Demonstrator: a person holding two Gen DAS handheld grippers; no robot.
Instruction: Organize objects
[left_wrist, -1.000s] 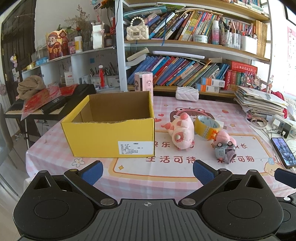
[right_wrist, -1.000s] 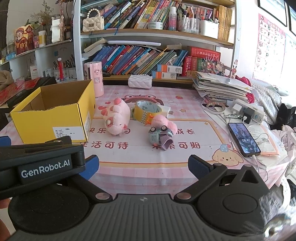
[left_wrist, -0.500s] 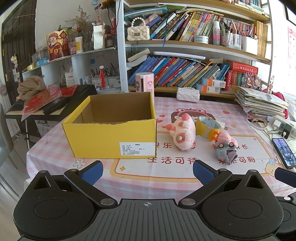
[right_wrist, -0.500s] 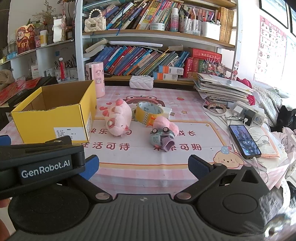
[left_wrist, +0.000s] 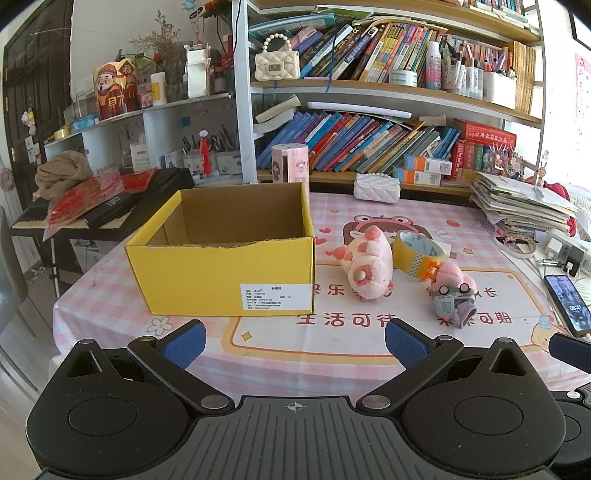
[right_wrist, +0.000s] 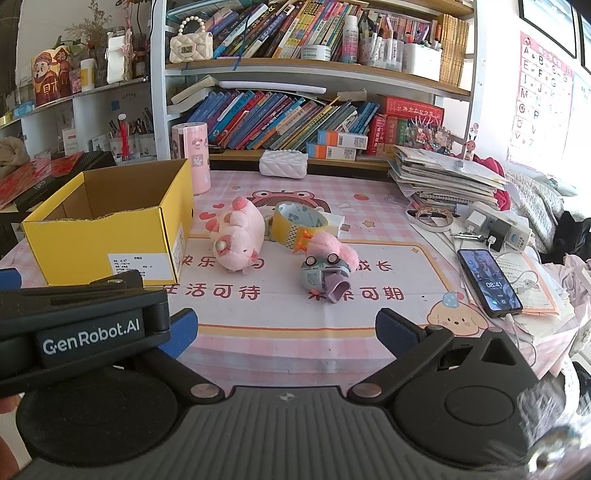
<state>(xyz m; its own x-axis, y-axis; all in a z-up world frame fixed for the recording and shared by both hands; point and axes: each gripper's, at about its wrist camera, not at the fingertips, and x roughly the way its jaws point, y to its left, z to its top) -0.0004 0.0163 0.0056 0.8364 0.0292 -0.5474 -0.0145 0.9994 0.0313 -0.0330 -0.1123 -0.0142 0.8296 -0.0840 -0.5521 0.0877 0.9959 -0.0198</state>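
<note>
- Yellow box (left_wrist: 229, 258): stands open-topped at the left of the bench (left_wrist: 332, 343); no item visible inside.
- Pink plush pig (left_wrist: 367, 264), tape roll (left_wrist: 415, 251) and small toy car (left_wrist: 452, 301): lie right of the box, close together.
- Left tongs (left_wrist: 293, 341) and right tongs (right_wrist: 284, 330): spread wide, gripping nothing, near the bench edge.
- Step in hand: approach; nothing moved yet, by appearance.
- Next move: likely reach forward, close on one item, carry it left into the box.

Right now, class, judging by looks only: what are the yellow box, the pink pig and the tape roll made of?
Yellow box: corrugated cardboard, matte; brown inside, ragged torn front rim.
Pink pig: plush fabric, fuzzy and softly rounded, probably stuffed.
Tape roll: glossy yellowish plastic tape, likely on a card core; the core's material isn't clear.
</note>
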